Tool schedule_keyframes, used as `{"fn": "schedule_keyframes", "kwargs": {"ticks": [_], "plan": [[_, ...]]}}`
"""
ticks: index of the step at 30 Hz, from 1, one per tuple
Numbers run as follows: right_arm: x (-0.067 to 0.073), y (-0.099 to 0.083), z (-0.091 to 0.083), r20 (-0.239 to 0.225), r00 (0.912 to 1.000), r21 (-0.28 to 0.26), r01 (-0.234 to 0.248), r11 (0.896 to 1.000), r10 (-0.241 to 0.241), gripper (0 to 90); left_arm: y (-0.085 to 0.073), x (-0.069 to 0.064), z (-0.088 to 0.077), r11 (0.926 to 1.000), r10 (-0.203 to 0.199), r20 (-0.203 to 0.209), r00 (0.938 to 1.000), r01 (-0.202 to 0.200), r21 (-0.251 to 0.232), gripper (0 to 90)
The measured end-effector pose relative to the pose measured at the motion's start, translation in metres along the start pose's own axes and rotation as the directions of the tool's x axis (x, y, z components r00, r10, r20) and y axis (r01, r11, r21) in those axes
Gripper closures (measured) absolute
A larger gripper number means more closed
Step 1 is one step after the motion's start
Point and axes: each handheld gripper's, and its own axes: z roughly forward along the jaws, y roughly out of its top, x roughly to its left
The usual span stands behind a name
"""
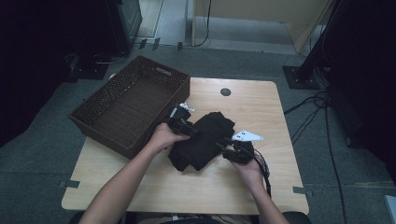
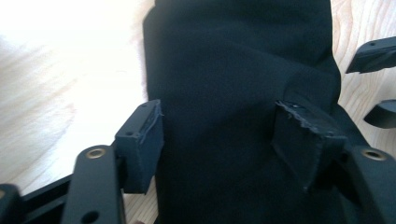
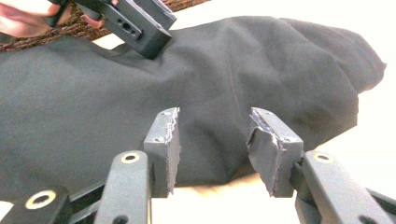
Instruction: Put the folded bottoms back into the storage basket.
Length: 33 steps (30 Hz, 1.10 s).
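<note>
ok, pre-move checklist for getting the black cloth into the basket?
1. Black cloth lies folded on the table: ok.
2. Left gripper straddles the cloth, jaws apart, pads not pressing: no grip, not ok.
3. Right gripper at the cloth's near edge, jaws apart, nothing clamped: not ok.
4. Wicker basket beside the cloth, nothing seen inside: ok.
5. Whether the fold will hold when lifted: cannot tell.

Black cloth (image 1: 205, 140) folded, lying mid-table.
</note>
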Motion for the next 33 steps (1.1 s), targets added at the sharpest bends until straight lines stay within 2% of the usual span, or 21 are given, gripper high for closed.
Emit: {"fn": "schedule_keyframes", "kwargs": {"ticks": [2,7,11,13,16,18,19,21,24,27,29,33], "plan": [[0.002,-0.003,0.001,-0.001,1.0000,0.011,-0.008,1.000,0.008,55.3,-0.001,0.001,0.004,1.0000,-0.006,0.019,0.9998,0.006,0.003,28.8],[0.006,-0.013,0.017,0.018,0.9998,0.063,0.007,0.998,-0.008,55.6,-0.003,0.004,0.011,0.9999,-0.001,0.049,0.9988,0.001,0.014,23.7],[0.008,-0.016,0.026,0.032,0.9990,0.085,0.030,0.996,-0.032,55.6,-0.004,0.009,0.013,0.9996,-0.010,0.046,0.9989,0.009,0.025,18.1],[0.008,-0.017,0.028,0.040,0.9980,0.090,0.045,0.995,-0.049,55.6,-0.005,0.011,0.014,0.9996,-0.003,0.041,0.9992,0.001,0.029,16.6],[0.007,-0.017,0.030,0.040,0.9977,0.093,0.051,0.994,-0.055,55.8,-0.007,0.014,0.018,0.9986,-0.022,0.055,0.9982,0.019,0.050,12.5],[0.007,-0.017,0.032,0.044,0.9971,0.091,0.058,0.994,-0.062,56.0,-0.008,0.017,0.020,0.9971,-0.050,0.070,0.9963,0.045,0.061,11.2],[0.007,-0.017,0.032,0.048,0.9964,0.089,0.066,0.994,-0.070,56.5,-0.008,0.018,0.020,0.9964,-0.057,0.079,0.9952,0.052,0.067,11.0],[0.008,-0.016,0.035,0.058,0.9946,0.086,0.081,0.993,-0.086,57.0,-0.008,0.017,0.020,0.9969,-0.044,0.089,0.9950,0.038,0.068,11.3],[0.008,-0.013,0.039,0.050,0.9942,0.081,0.091,0.993,-0.095,58.2,-0.008,0.015,0.022,0.9972,-0.029,0.108,0.9938,0.021,0.071,13.9],[0.006,-0.009,0.045,0.027,0.9941,0.083,0.103,0.991,-0.105,58.6,-0.007,0.013,0.023,0.9969,-0.037,0.111,0.9931,0.029,0.073,14.7],[0.004,-0.004,0.050,0.007,0.9954,0.087,0.095,0.992,-0.096,59.0,-0.007,0.014,0.022,0.9968,-0.036,0.110,0.9933,0.028,0.075,15.9],[0.006,0.001,0.059,-0.010,0.9950,0.082,0.100,0.992,-0.100,60.2,-0.006,0.016,0.021,0.9957,-0.060,0.113,0.9918,0.051,0.078,24.7]]}}
